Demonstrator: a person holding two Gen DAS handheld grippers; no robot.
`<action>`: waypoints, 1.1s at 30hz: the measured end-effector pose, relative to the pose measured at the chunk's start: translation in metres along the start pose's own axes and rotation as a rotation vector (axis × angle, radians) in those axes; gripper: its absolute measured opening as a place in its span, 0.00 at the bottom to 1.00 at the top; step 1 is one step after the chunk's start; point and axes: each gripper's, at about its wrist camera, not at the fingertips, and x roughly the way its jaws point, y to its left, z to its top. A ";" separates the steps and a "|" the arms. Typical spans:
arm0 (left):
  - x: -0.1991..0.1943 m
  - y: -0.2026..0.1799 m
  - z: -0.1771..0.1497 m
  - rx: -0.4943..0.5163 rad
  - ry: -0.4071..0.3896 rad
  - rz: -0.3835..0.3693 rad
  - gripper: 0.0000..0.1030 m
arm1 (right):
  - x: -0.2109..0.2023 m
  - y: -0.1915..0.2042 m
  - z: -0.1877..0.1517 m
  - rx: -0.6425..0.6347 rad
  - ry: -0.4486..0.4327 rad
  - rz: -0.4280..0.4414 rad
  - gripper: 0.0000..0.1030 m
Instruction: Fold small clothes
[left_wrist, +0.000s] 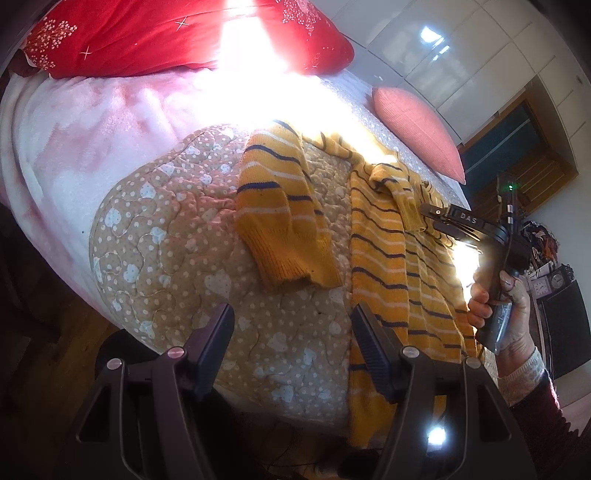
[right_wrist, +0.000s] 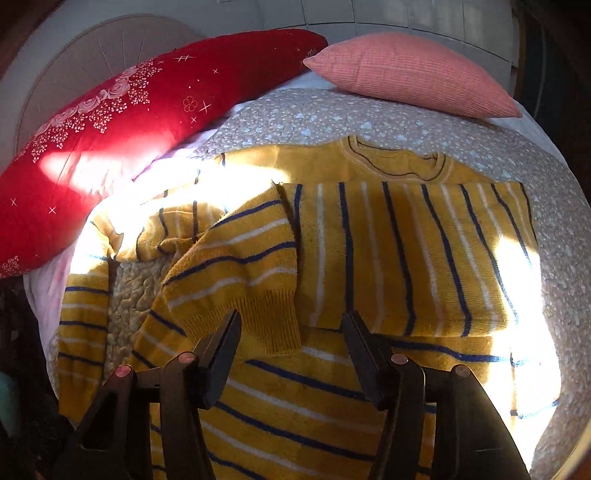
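A small yellow sweater (right_wrist: 399, 251) with navy and white stripes lies on the quilted bed, one side folded over its body. One sleeve (left_wrist: 284, 218) lies out on the quilt in the left wrist view. The other sleeve's cuff (right_wrist: 258, 317) rests on the sweater between my right gripper's (right_wrist: 291, 332) open fingers. In the left wrist view that gripper (left_wrist: 424, 212) sits at this cuff (left_wrist: 410, 210). My left gripper (left_wrist: 291, 328) is open and empty above the quilt, its right finger (left_wrist: 369, 343) over the sweater's edge.
A tan quilt with white hearts (left_wrist: 177, 236) covers the bed over a pink blanket (left_wrist: 92, 122). A red floral pillow (right_wrist: 110, 125) and a pink pillow (right_wrist: 406, 70) lie at the far side. Strong sunlight washes out parts. Furniture stands at right (left_wrist: 554, 295).
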 end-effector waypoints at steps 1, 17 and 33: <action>0.000 0.000 0.000 0.001 0.002 -0.002 0.63 | 0.008 0.003 0.000 -0.007 0.013 -0.019 0.60; 0.004 0.010 0.004 -0.020 0.009 0.006 0.63 | 0.003 0.124 0.114 -0.124 -0.020 0.130 0.16; -0.003 -0.006 -0.003 0.024 0.000 0.033 0.65 | -0.010 -0.056 0.053 -0.022 0.029 -0.231 0.65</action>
